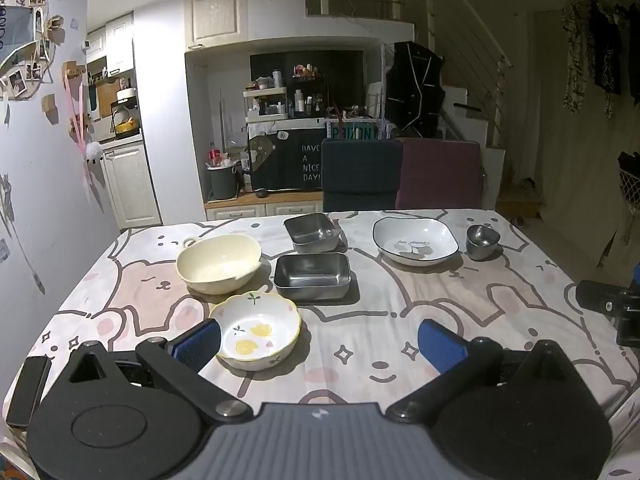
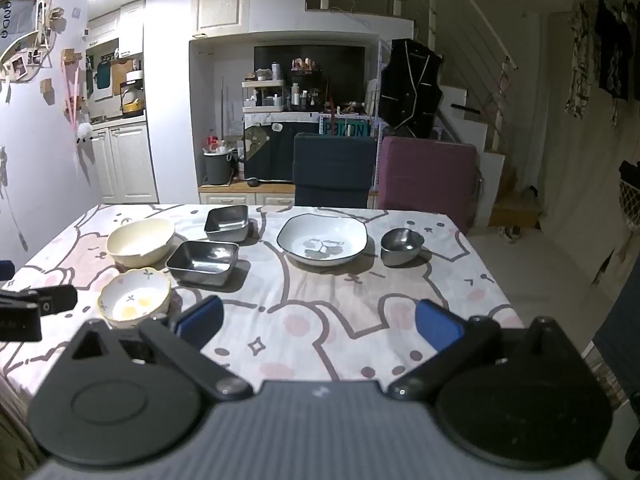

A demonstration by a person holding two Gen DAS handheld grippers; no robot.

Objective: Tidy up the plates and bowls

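Left wrist view is showing the left gripper (image 1: 320,340) hovering over the near edge of the surface (image 1: 460,292), its blue fingers (image 1: 198,342) standing wide apart and clamping nothing. A flowered bowl (image 1: 256,334) is sitting just beside the left finger, at about 11 o'clock from the gripper's middle. Beyond it, at 12 o'clock, a cream bowl (image 1: 218,262) and a steel tray (image 1: 313,274) are sitting side by side, with a smaller steel tray (image 1: 312,232) behind them. A white plate (image 1: 415,240) and a steel cup (image 1: 482,241) are lying toward 1 o'clock, well apart from the fingers. A phone (image 1: 28,390) is lying at the 9 o'clock edge.

Right wrist view is showing the right gripper (image 2: 318,322) with fingers (image 2: 438,326) equally wide and empty; the white plate (image 2: 322,240) is sitting at its 12 o'clock, the steel cup (image 2: 401,245) at 1 o'clock, and the flowered bowl (image 2: 134,296) at 10 o'clock.
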